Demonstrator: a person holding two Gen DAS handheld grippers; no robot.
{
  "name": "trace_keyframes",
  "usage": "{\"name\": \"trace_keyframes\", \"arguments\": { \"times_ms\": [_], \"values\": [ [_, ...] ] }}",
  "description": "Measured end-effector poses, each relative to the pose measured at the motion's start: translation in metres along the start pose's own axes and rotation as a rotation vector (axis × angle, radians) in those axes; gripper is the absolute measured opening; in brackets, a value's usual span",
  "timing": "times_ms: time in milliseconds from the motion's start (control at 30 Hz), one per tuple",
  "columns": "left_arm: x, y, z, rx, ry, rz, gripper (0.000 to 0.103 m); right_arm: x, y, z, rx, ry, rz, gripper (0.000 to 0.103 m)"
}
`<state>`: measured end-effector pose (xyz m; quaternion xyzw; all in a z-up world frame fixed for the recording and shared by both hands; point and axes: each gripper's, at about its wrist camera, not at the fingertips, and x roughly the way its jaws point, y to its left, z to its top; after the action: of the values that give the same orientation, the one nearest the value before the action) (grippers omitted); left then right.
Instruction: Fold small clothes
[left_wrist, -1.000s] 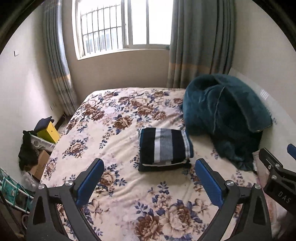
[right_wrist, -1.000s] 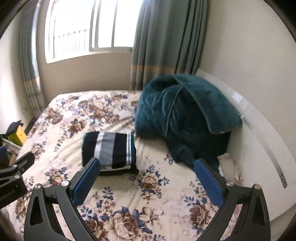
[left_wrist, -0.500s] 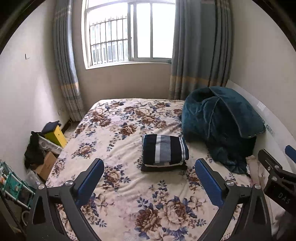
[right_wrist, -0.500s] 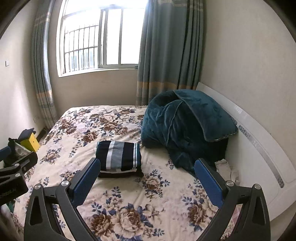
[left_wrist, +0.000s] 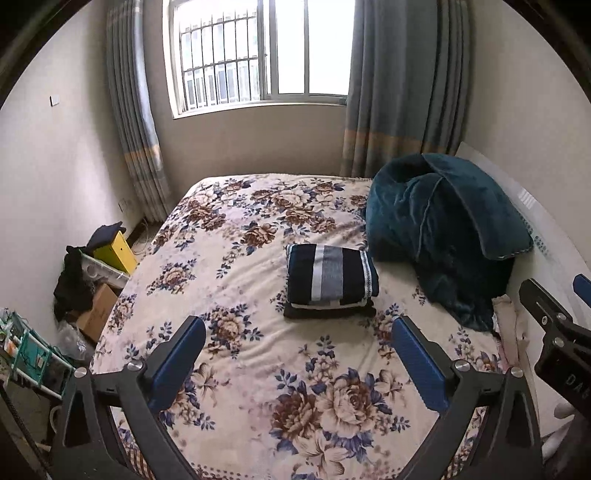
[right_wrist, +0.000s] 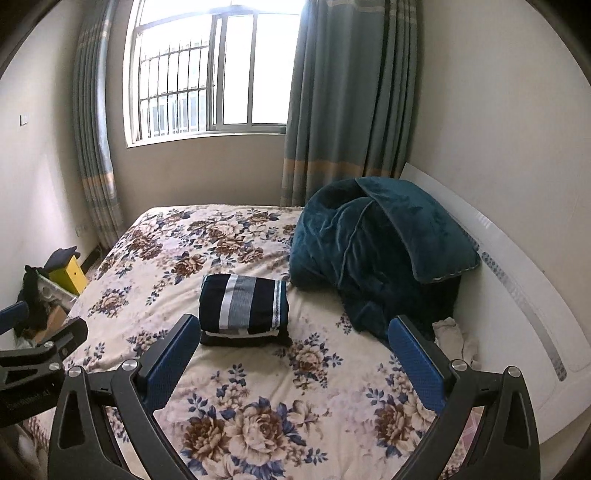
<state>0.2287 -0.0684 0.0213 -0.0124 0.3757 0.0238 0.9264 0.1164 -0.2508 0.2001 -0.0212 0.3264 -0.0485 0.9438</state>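
Left wrist view: we log the left gripper (left_wrist: 297, 350) spread apart, empty, above the floral bed (left_wrist: 258, 362); a folded striped garment (left_wrist: 331, 278) lies mid-bed, beside a teal blanket (left_wrist: 443, 236).

Right wrist view: we log the right gripper (right_wrist: 291, 350) spread apart, empty; the striped garment (right_wrist: 243, 306) lies ahead, atop dark folded clothing (right_wrist: 245, 338).

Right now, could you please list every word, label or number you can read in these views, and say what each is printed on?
"DA", cut off by the frame edge: on the right gripper body, left wrist view.
White lettering on the left gripper body, right wrist view: too blurred to read.
Nothing else legible.
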Motion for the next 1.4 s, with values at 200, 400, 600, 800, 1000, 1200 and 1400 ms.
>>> {"name": "trace_keyframes", "arguments": {
  "times_ms": [200,400,600,800,1000,1200,1400],
  "values": [
    [-0.008,-0.003,0.004,0.005,-0.023,-0.001,0.103,-0.001,-0.002,0.000,0.003,0.001,0.006,0.103],
    [-0.011,-0.002,0.005,0.002,-0.036,0.001,0.103,-0.001,-0.003,0.002,0.001,0.004,0.015,0.103],
    [-0.011,-0.002,0.007,0.006,-0.040,0.002,0.103,-0.001,-0.003,0.002,0.005,0.006,0.021,0.103],
    [-0.011,-0.001,0.009,0.008,-0.040,0.001,0.103,-0.001,-0.002,0.004,0.000,0.007,0.026,0.103],
    [-0.011,-0.001,0.010,0.010,-0.040,0.003,0.103,-0.001,-0.002,0.004,0.002,0.006,0.025,0.103],
    [-0.012,-0.001,0.010,0.009,-0.043,0.004,0.103,0.001,-0.002,0.006,0.000,0.006,0.029,0.103],
    [-0.014,-0.001,0.011,0.005,-0.050,0.007,0.103,0.002,-0.002,0.007,-0.003,0.005,0.026,0.103]
  ]
}}
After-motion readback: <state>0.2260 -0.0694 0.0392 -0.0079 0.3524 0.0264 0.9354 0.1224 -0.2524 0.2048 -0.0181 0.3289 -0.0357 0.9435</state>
